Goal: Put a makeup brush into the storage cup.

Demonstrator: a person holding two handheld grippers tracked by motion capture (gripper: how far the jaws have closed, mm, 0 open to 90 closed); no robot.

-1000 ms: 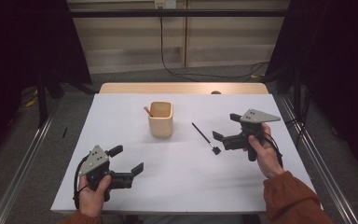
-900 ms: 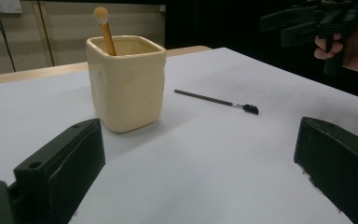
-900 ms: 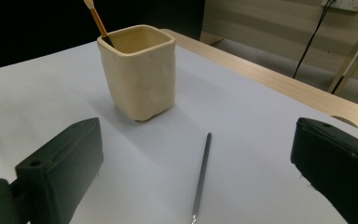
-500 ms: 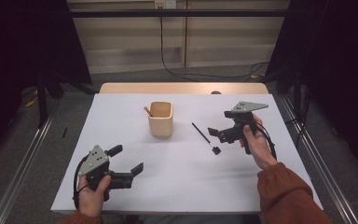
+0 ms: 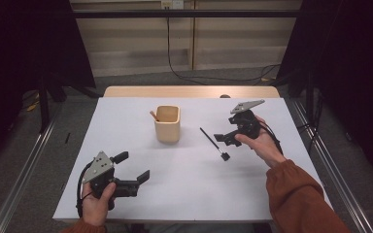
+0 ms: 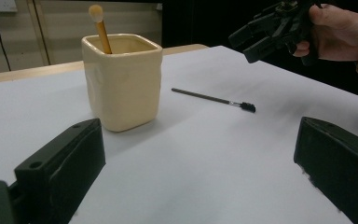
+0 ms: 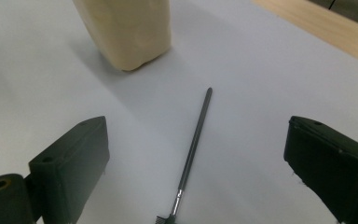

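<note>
A thin black brush (image 5: 211,141) lies flat on the white table (image 5: 184,194), bristle head toward me. My right gripper (image 5: 227,140) hovers just right of it, tilted down. In the right gripper view the brush (image 7: 193,144) lies on the table below the gap of the right gripper (image 7: 198,126); the jaws have just been closing a little, stand wide apart and touch nothing. Left of the brush stands a beige cup (image 5: 167,124) with a wooden stick (image 5: 153,115) in it. My left gripper (image 5: 132,166) rests open and empty near the front left.
The left gripper view shows the cup (image 6: 121,84), the stick (image 6: 100,28), the brush (image 6: 209,98) and the right gripper (image 6: 261,39) beyond the left gripper (image 6: 199,126). A wooden strip (image 5: 189,91) borders the table's far edge. Metal rails flank both sides.
My right hand has carried its gripper away from me and slightly left, up alongside the brush. The left gripper, cup and brush have stayed where they were.
</note>
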